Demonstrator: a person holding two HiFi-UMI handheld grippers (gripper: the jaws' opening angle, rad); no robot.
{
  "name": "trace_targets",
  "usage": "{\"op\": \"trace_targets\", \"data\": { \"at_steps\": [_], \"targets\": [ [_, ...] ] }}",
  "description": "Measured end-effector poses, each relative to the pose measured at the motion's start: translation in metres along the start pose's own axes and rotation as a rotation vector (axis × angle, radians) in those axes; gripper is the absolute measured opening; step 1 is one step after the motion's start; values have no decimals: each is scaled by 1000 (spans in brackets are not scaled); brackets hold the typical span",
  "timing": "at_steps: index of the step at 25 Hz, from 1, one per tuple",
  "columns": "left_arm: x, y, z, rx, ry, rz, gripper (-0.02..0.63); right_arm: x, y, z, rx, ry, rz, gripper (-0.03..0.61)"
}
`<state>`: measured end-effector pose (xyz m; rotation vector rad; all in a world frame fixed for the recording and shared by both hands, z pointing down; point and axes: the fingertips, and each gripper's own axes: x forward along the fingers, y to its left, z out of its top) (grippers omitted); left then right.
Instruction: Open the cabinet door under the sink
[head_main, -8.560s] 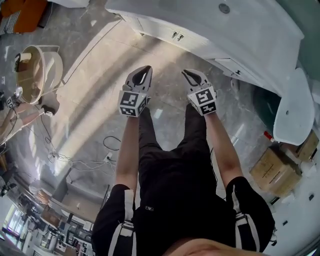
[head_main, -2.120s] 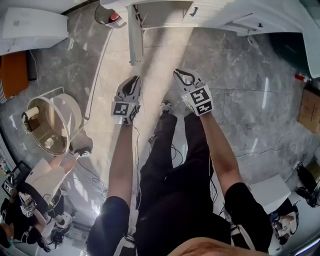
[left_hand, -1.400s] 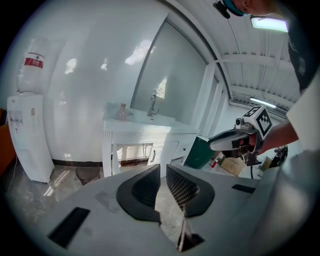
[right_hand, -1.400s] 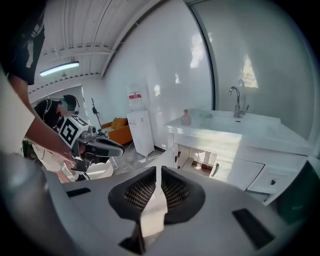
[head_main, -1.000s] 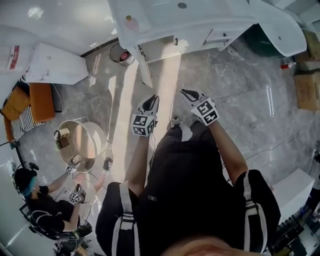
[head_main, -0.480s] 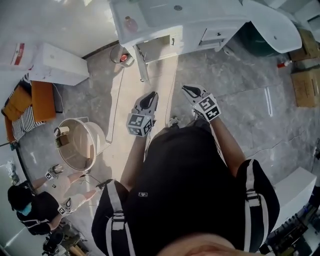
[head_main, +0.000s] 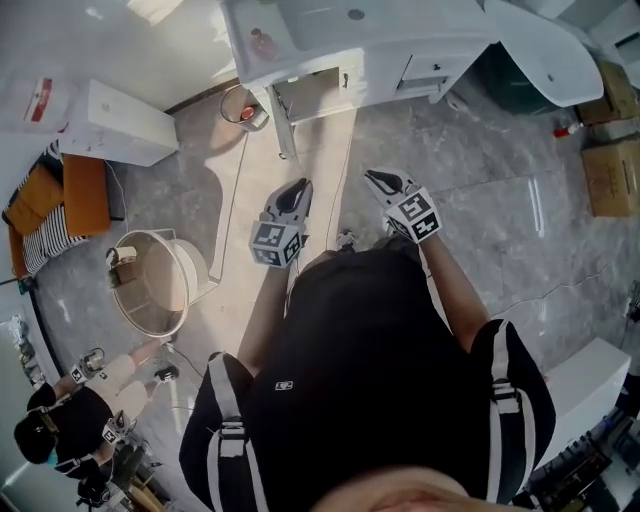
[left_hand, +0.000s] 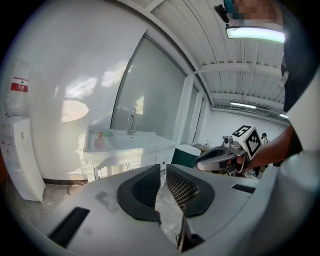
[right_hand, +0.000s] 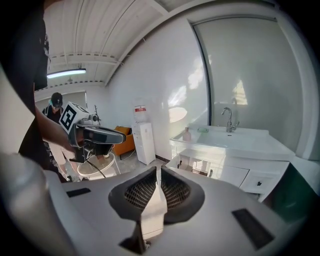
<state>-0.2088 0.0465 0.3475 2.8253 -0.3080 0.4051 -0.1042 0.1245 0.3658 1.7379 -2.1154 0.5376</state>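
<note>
A grey marble floor (head_main: 480, 230) fills most of the head view. At the far side stands the white vanity (head_main: 450, 40) with its sink. A round table (head_main: 160, 300) sits well off to the left. The door (head_main: 283, 125) under the sink, at the vanity's left end, stands wide open, swung out toward the near side. The space behind it looks empty, though the shadow there makes that hard to judge. Both grippers hang side by side over the floor, well short of the door. The left gripper (head_main: 299, 187) shows a thin slit between its pads with nothing in it. The right gripper (head_main: 373, 179) has its jaws together, also empty. A small pink bottle (right_hand: 187, 134) stands on the vanity's left corner.
</note>
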Motion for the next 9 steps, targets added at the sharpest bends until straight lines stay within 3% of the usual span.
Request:
{"op": "trace_targets", "data": {
  "at_steps": [9],
  "targets": [
    [-1, -3, 0, -7, 6, 4, 44, -1, 1, -4, -11, 21, 9, 85]
  ]
}}
